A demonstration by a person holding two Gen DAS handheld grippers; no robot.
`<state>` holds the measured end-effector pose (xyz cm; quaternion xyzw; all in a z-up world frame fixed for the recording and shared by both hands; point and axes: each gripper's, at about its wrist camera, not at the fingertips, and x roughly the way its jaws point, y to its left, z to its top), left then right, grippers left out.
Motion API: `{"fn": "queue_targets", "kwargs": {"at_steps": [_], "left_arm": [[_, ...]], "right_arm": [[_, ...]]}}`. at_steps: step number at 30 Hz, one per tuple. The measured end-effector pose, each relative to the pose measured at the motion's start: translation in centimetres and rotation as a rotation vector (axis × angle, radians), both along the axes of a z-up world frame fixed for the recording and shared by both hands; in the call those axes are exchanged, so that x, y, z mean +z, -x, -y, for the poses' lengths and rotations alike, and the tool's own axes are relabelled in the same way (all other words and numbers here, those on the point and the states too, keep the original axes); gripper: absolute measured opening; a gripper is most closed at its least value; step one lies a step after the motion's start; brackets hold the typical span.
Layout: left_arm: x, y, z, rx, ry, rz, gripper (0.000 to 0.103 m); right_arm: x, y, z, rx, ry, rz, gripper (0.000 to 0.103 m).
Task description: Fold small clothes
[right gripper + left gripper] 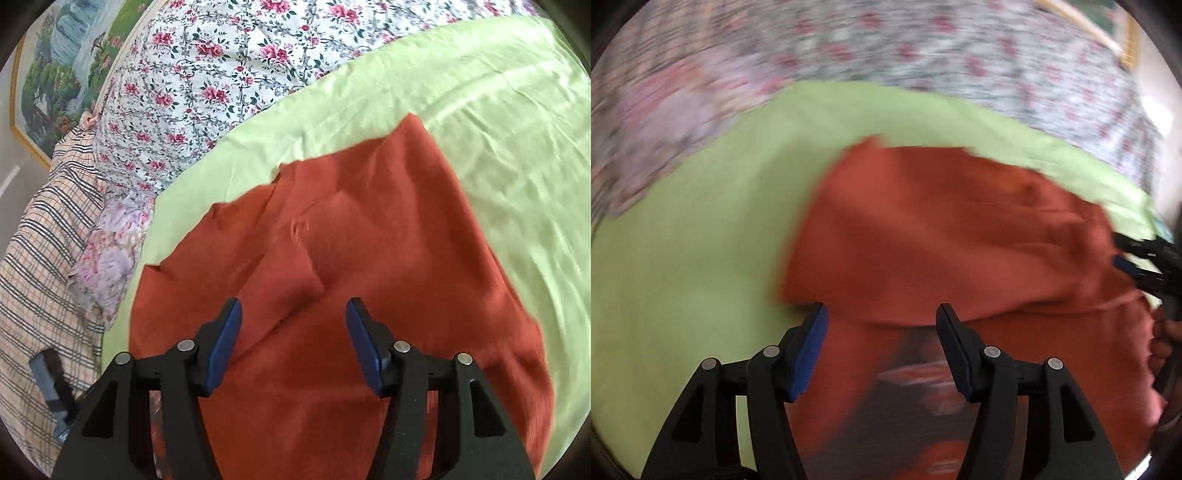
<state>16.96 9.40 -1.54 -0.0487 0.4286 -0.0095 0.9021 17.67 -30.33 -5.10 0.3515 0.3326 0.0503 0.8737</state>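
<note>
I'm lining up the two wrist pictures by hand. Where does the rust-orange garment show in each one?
Left wrist view: the rust-orange garment fills centre to right, blurred, running under the open left tool.
Right wrist view: the garment fills centre and bottom, ahead of the open right tool.
Shared landmark: the light green sheet under it.

In the right wrist view the garment (351, 258) lies on the sheet (517, 166), which spreads over the bed. The quilt (221, 74) lies beyond at eleven o'clock, the checked cloth (44, 258) at nine.
</note>
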Motion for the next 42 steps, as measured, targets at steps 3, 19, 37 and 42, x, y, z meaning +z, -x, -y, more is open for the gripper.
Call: {"fn": "queue_targets", "kwargs": {"at_steps": [3,19,37,42], "left_arm": [[-1.5,-0.5,-3.4,0.070,0.001,-0.061,0.061],[-2.4,-4.8,-2.7,0.130,-0.035,-0.064,0.053],[-3.2,-3.9,-7.4,0.231,0.281,-0.031,0.053],[-3.1,-3.9,-7.5,0.222,0.295,-0.040,0.053]], "right_arm": [[-0.4,-2.3,-0.2,0.024,0.030,0.009,0.076],[6.3,0.8,4.2,-0.017,0.073,0.058,0.011],[1.1,0.6,3.3,0.067,0.011,0.044,0.074],[1.2,1.7,2.6,0.139,0.130,0.066,0.076]]}}
